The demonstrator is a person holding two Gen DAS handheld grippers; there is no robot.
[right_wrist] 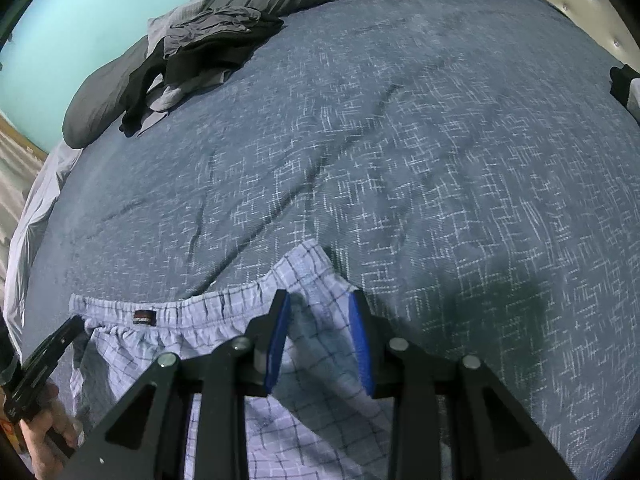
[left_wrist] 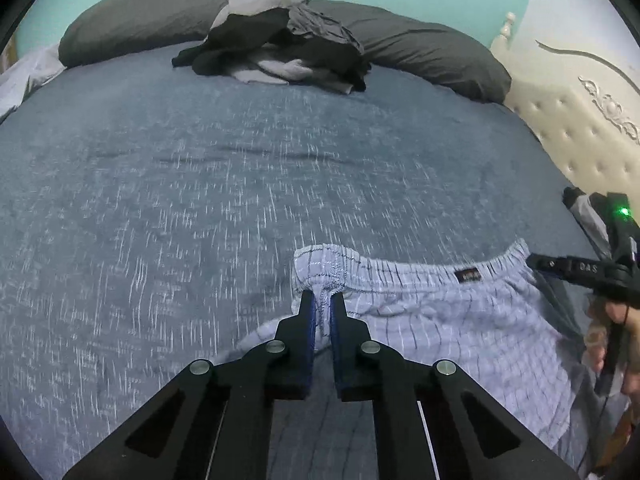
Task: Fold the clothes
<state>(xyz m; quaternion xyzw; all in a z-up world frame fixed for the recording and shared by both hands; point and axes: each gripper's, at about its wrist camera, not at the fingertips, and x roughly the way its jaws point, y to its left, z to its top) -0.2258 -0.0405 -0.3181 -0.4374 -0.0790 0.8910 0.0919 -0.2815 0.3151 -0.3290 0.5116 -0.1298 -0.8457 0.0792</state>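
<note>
I see a pair of pale checked boxer shorts (left_wrist: 440,320) lying on the near part of the blue-grey flecked bedspread (left_wrist: 200,200), close to my two tools. The elastic waistband (left_wrist: 420,272) is the far edge of the garment, facing the pillows, and its long line runs side to side across the bed; the small dark label (left_wrist: 467,276) sits on it toward my right. The legs fall back toward me.

My left gripper (left_wrist: 323,300) has its blue pads (left_wrist: 309,320) drawn together on a pinched-up fold at the left end of the waistband; the cloth stands up between the tips. My right gripper (right_wrist: 320,300) straddles the opposite corner of the shorts (right_wrist: 224,360). Its pads (right_wrist: 280,336) stand apart with checked fabric bunched between them, but I cannot tell whether they actually press on it.

A hand (left_wrist: 612,340) grips the right tool's handle at the edge of the left view.

Well away, against the dark grey pillows (left_wrist: 420,48), sits a heap of black and grey clothes (left_wrist: 280,48). A cream tufted headboard (left_wrist: 580,128) is on the right.
</note>
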